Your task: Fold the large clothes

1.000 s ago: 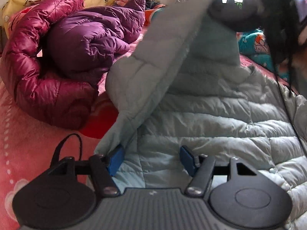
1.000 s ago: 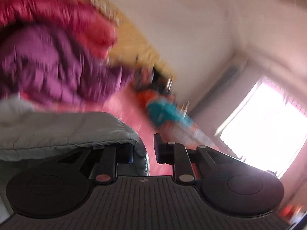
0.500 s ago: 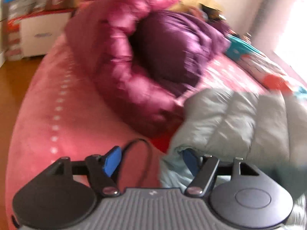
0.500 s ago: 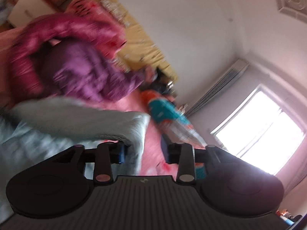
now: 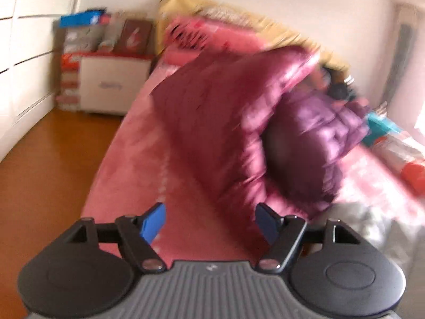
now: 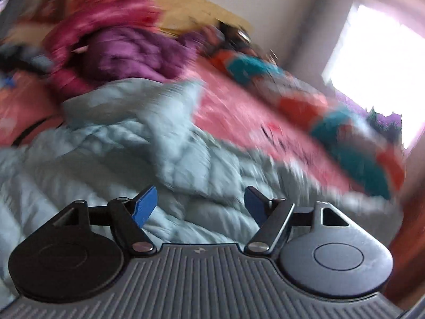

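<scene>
Jaws on our left gripper (image 5: pixel 209 222) and right gripper (image 6: pixel 200 203) have just been opening, empty; we risk the released pale-blue down jacket (image 6: pixel 111 143) springing unfolded.

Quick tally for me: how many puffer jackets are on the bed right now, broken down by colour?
Magenta puffer jacket: 1
Purple puffer jacket: 1
Pale blue puffer jacket: 1
Total: 3, all lying on the pink bed cover. Both views are blurred, so anything smaller could be missed.
</scene>
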